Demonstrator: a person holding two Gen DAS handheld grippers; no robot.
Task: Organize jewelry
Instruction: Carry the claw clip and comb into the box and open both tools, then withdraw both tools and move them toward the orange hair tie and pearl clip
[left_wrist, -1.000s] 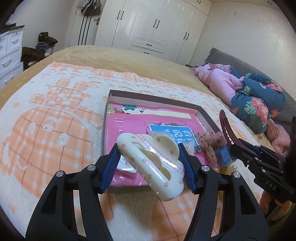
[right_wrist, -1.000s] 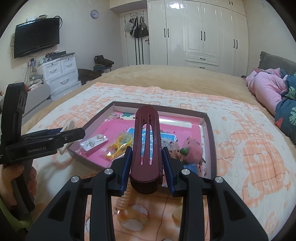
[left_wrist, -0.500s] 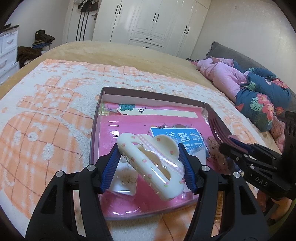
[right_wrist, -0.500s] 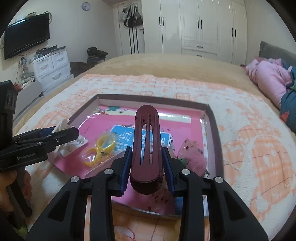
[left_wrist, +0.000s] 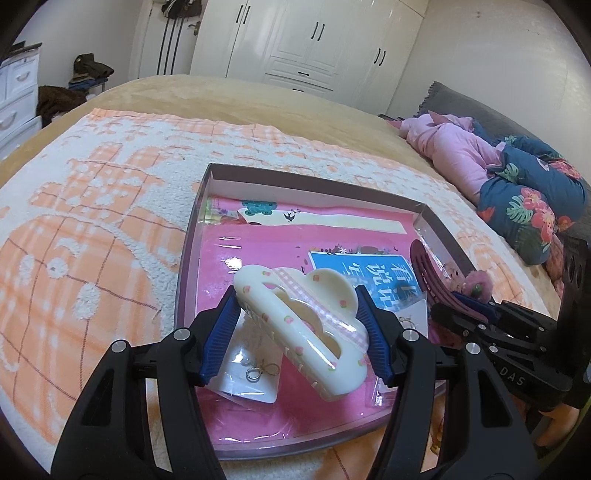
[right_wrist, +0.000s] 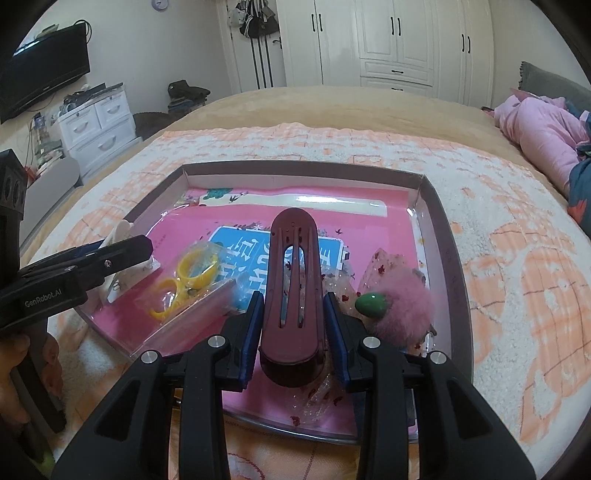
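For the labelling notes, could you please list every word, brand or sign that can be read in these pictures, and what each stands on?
"GenRobot.AI": on the side of the left tongs, seen from the right wrist view.
"DAS": on the side of the right tongs, seen from the left wrist view.
Large white Chinese characters on the blue panel in the tray: partly covered, not surely readable.
Wall clock: too small.

"GenRobot.AI" on left claw (right_wrist: 110, 258), "DAS" on right claw (left_wrist: 458, 306)
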